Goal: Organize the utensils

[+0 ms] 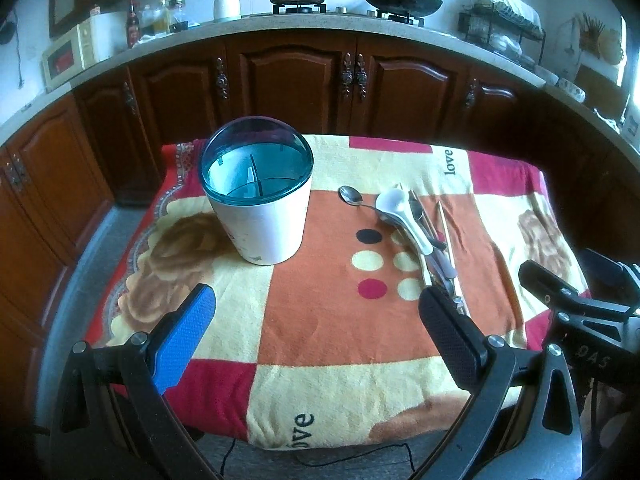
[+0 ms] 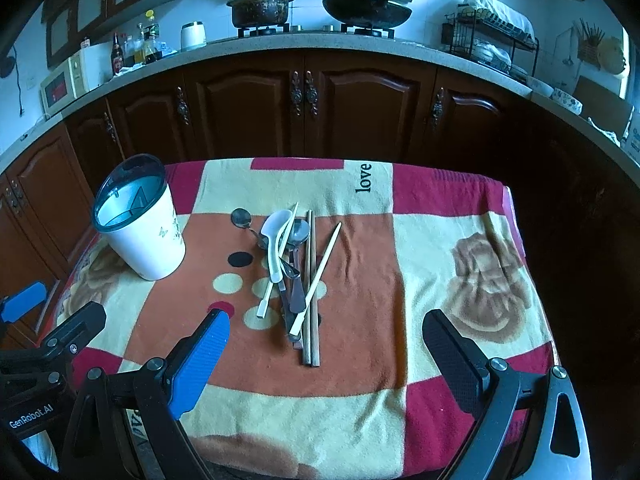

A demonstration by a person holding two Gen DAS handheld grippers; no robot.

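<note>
A white utensil holder with a teal lid rim and inner dividers stands on the left of the blanket-covered table; it also shows in the right wrist view. A pile of utensils lies mid-table: a white ceramic spoon, metal spoons, wooden chopsticks and pale chopsticks. The pile shows in the left wrist view. My left gripper is open and empty, near the table's front. My right gripper is open and empty, just in front of the pile.
The table carries a patterned blanket with red, orange and cream squares. Dark wooden cabinets and a counter with pots, a microwave and a dish rack stand behind. The right gripper's body shows at right in the left view.
</note>
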